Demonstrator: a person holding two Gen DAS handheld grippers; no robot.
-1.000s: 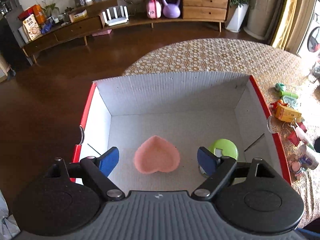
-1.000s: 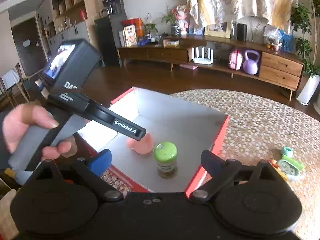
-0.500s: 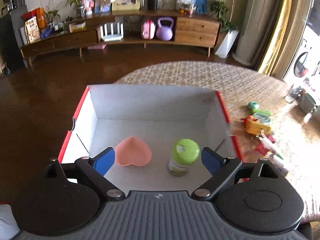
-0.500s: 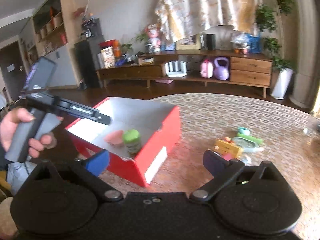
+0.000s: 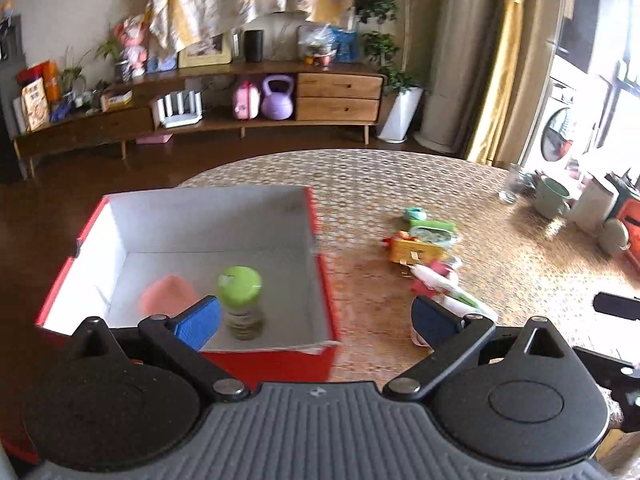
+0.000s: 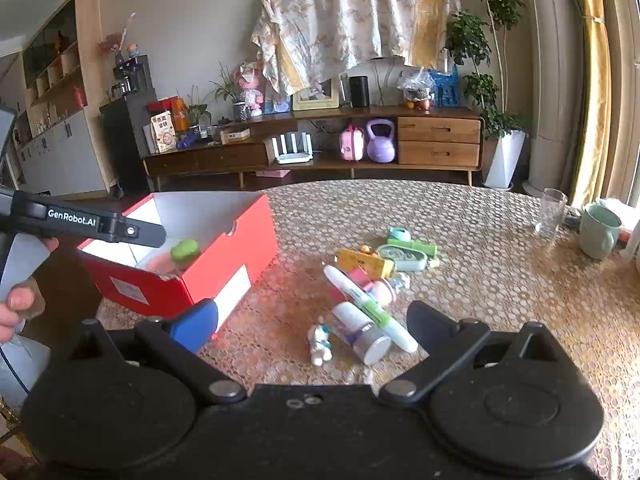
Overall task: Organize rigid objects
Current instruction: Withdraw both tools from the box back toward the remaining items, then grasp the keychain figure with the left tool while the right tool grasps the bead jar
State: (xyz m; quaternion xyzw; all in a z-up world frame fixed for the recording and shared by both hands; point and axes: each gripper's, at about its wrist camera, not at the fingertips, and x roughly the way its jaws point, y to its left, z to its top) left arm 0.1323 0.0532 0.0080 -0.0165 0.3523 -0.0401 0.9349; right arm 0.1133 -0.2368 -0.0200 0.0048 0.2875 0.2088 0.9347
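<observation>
A red box (image 5: 316,256) with white walls stands at the table's left. It holds a green-lidded jar (image 5: 240,300) and a pink heart dish (image 5: 168,298). My left gripper (image 5: 316,324) hovers over the box's near right corner, its jaws opening with nothing gripped between them. On the cloth to the right lies a pile: a yellow box (image 6: 364,262), a green case (image 6: 404,258), a white-green tube (image 6: 368,306), a silver-capped bottle (image 6: 362,334) and a small white figure (image 6: 320,344). My right gripper (image 6: 314,326) is open just short of the bottle and the figure.
A glass (image 6: 552,212) and a green mug (image 6: 598,230) stand at the table's far right. The left gripper's black arm (image 6: 92,224) and a hand (image 6: 16,308) reach over the box. Beyond the round table's far edge are dark floor and a sideboard.
The left gripper drew back and swung right from over the box's middle, its jaws widening. The right gripper swung right from the box to face the pile.
</observation>
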